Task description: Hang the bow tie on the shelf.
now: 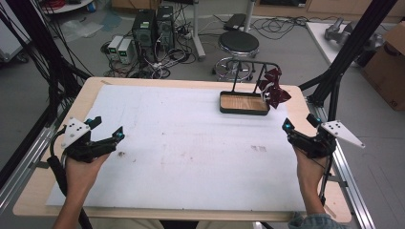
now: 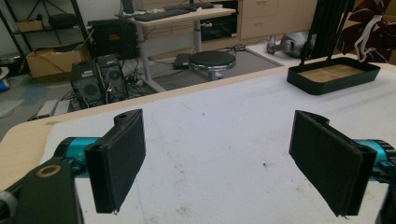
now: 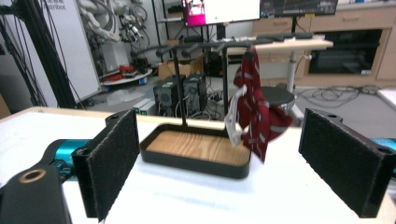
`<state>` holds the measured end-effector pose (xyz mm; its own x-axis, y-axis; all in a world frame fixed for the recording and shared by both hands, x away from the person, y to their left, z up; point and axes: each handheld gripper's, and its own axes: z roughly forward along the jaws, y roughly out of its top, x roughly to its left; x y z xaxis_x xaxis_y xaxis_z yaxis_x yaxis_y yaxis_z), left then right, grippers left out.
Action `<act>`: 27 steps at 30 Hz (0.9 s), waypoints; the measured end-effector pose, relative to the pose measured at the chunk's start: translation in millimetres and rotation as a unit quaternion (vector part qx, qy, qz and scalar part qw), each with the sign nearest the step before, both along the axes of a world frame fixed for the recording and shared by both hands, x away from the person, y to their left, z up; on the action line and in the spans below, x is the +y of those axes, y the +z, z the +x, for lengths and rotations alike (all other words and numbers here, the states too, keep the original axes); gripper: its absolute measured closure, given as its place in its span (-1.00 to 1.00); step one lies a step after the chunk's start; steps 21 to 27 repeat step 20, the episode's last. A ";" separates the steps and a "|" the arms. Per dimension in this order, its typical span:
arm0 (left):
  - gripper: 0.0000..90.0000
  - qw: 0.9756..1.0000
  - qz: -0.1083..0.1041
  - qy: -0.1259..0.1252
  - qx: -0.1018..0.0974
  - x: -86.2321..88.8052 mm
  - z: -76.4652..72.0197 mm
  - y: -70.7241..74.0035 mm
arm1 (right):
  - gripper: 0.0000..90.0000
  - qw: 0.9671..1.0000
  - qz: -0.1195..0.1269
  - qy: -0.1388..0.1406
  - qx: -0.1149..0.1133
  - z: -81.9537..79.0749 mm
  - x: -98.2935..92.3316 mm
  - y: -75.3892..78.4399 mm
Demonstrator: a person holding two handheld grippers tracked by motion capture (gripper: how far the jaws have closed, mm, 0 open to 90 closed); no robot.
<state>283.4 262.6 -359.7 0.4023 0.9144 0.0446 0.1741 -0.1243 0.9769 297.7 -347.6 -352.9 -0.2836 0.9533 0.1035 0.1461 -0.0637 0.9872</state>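
Note:
A black rack with a wooden-floored tray [image 1: 242, 103] [image 3: 198, 149] [image 2: 332, 73] stands at the far right of the table. A dark red patterned cloth [image 1: 274, 88] [image 3: 255, 108] hangs from the right end of its top bar. My left gripper [image 1: 106, 129] [image 2: 229, 161] is held open over the white mat near the table's left edge, nothing between its pads. My right gripper [image 1: 299, 123] [image 3: 233, 163] is open near the right edge, pointing at the rack from a short way off, with its jaws empty.
A white mat [image 1: 191, 143] covers most of the wooden table [image 1: 86, 95]. Beyond the far edge stand a round stool [image 1: 238, 45] and computer towers [image 1: 153, 28] with cables. Black frame posts [image 1: 353, 43] rise at the right.

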 end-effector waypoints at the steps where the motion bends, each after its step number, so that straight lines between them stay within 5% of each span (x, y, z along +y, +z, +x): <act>1: -0.58 1.000 0.000 0.000 0.000 0.0 0.0 -0.1 | -0.75 1.000 0.003 -0.001 0.001 -1.7 0.3 -3.7; 11: -0.58 1.000 0.001 0.000 0.001 -0.4 0.0 -1.0 | -0.75 1.000 0.009 -0.007 0.010 -13.9 4.0 -29.6; 27: -0.58 1.000 0.000 0.000 0.002 -0.9 0.9 -1.6 | -0.75 1.000 0.008 -0.004 0.011 -16.7 6.2 -30.5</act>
